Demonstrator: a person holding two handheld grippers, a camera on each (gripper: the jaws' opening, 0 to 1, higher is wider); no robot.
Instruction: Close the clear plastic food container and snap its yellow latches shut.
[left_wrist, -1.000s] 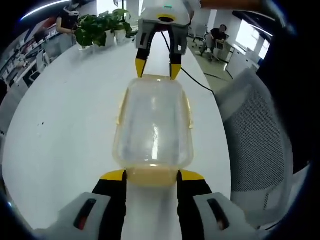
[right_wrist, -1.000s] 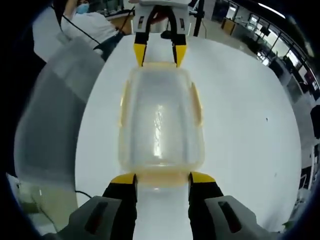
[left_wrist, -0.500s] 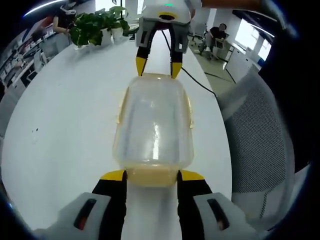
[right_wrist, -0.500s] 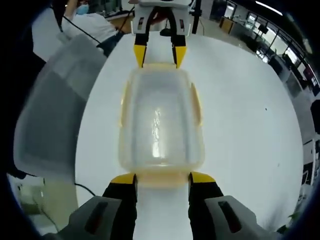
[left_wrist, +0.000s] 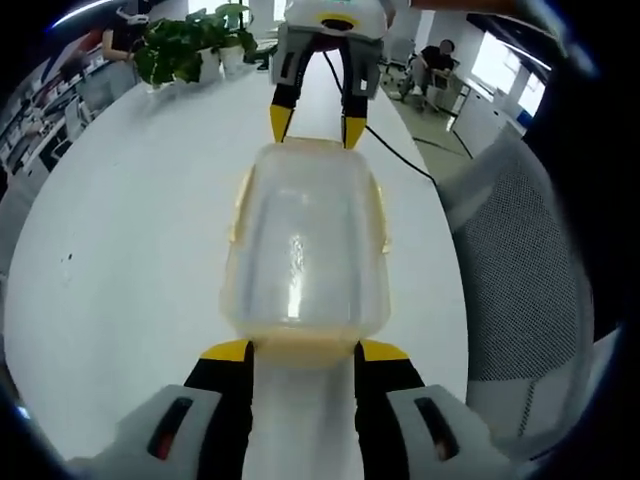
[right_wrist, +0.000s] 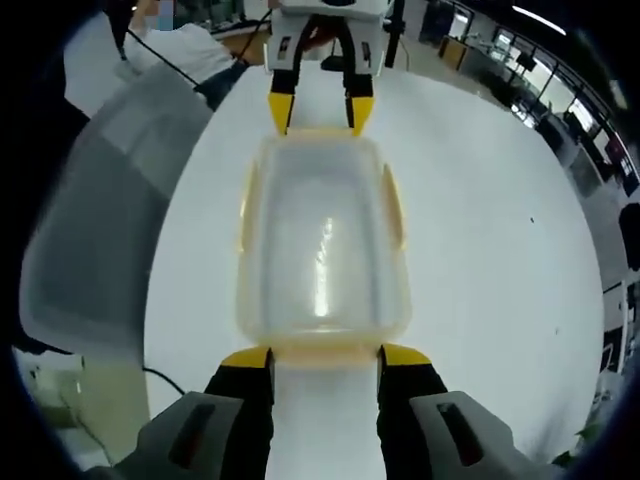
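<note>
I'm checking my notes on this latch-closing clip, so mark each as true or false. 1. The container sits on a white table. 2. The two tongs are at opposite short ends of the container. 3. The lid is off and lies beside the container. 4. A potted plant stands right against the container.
1. True: the clear container rests on the white table.
2. True: the left tongs are at one end, the right tongs at the other.
3. False: the lid is on the container.
4. False: the potted plant stands far off on the table.
</note>
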